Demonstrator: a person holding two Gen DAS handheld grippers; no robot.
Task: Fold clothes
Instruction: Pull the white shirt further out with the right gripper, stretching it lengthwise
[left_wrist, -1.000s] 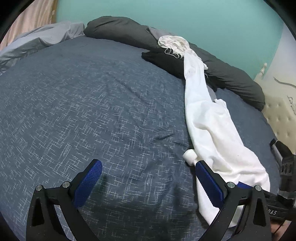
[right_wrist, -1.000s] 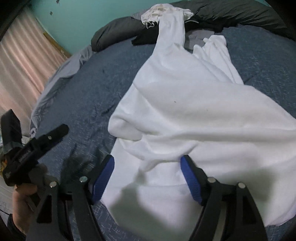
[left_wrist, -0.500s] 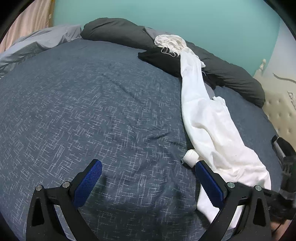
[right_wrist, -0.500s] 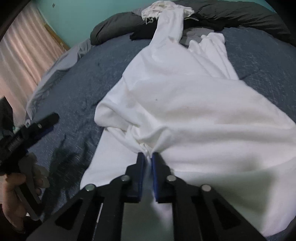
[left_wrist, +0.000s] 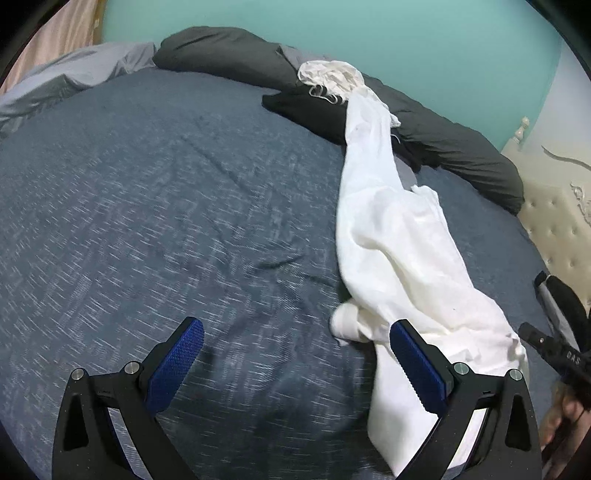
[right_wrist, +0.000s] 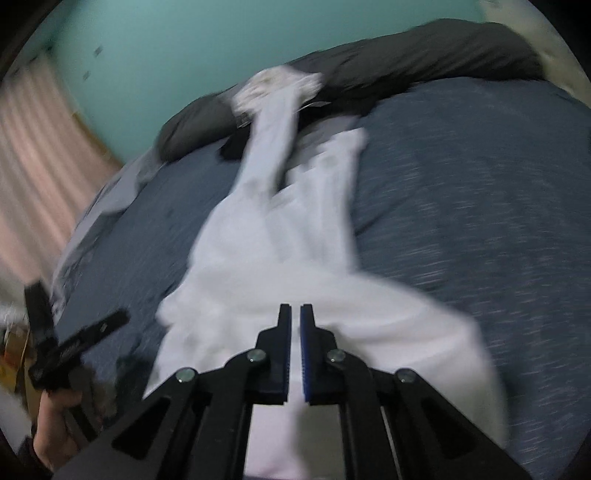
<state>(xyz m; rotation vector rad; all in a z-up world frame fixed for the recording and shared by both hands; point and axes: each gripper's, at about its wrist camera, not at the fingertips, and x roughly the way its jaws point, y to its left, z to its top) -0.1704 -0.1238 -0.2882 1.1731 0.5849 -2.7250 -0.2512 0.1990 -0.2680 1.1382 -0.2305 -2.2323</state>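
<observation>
A bed (left_wrist: 155, 229) with a dark blue flecked cover fills the room. Dark grey bolster pillows (left_wrist: 229, 55) line its far edge against a teal wall (left_wrist: 406, 40). A cream tufted headboard (left_wrist: 557, 229) stands right; pink curtains (right_wrist: 37, 147) hang left.

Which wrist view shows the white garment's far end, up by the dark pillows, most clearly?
The left wrist view: the white garment is sharp there, its far end draped on the dark pillows. In the right wrist view the garment is motion-blurred, and the right gripper covers its near part.
</observation>
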